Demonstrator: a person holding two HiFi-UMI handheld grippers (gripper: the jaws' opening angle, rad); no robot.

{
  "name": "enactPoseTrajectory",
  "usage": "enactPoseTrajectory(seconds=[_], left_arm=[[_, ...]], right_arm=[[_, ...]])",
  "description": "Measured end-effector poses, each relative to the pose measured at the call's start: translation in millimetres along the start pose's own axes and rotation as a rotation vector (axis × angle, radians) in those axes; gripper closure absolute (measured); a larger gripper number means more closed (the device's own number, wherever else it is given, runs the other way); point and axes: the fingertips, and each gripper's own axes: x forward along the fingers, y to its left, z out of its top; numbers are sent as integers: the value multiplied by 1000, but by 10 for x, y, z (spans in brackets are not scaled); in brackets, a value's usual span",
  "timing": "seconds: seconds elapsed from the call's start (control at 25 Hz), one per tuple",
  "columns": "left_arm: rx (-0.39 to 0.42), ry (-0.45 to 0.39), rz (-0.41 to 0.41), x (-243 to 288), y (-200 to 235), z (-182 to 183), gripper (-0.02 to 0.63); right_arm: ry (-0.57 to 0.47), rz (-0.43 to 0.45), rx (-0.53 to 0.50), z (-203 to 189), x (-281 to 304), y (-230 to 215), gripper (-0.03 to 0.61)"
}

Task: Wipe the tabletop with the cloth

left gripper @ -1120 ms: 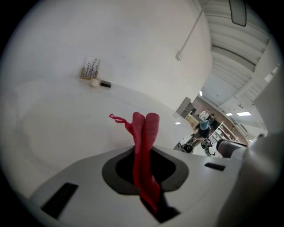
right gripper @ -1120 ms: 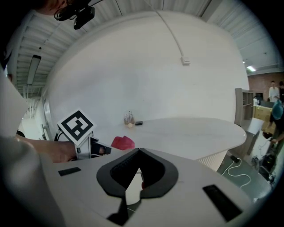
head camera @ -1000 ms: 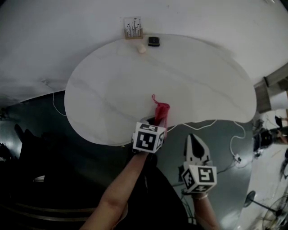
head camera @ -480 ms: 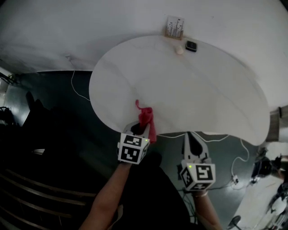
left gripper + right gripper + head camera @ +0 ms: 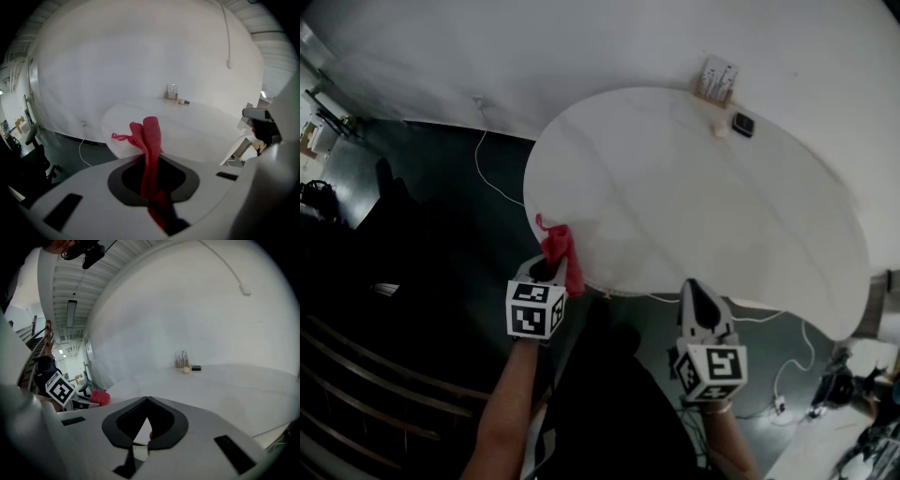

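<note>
1. We record the left gripper [image 5: 549, 270], its jaws clamped on the red cloth [image 5: 559, 253], which bunches up out of them at the near-left rim of the white tabletop [image 5: 694, 206].
2. The right gripper [image 5: 695, 292] has its jaws closed tip to tip on nothing, and it sits off the near edge.
3. At the far edge a wooden rack [image 5: 718, 81] holds slim upright items that we cannot identify. Beside it are a pale ball [image 5: 721, 130] and a small black device [image 5: 742, 124].

A red fabric cloth [image 5: 559, 251], crumpled into a narrow upright bunch, is clamped between the closed jaws of the left gripper [image 5: 546, 274]. A thin loose end is seen sticking out to the left. The cloth is located at the near-left edge of the white rounded tabletop [image 5: 694, 206]; contact cannot be determined.
</note>
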Motion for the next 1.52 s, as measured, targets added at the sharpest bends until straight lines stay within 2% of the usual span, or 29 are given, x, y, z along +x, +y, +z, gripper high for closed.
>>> enactPoseTrajectory(seconds=[0.2, 0.64, 0.88, 1.04, 1.28, 1.52], left_arm=[[-8, 3, 50, -59, 323, 0, 572], [-1, 4, 85, -8, 799, 35, 572], [-17, -9, 135, 30, 1179, 180, 572], [-2, -53, 152, -40, 1324, 439, 572], [29, -162, 173, -124, 1457, 1047, 572], [64, -288, 123, -192, 1272, 1627, 572]], right_arm=[[12, 12, -8, 24, 68, 82, 577], [23, 46, -35, 82, 329, 386, 577], [8, 57, -63, 215, 534, 549, 577], [-24, 45, -61, 357, 641, 611, 577], [-95, 15, -67, 706, 758, 634, 577], [-153, -39, -63, 945, 775, 598, 577]])
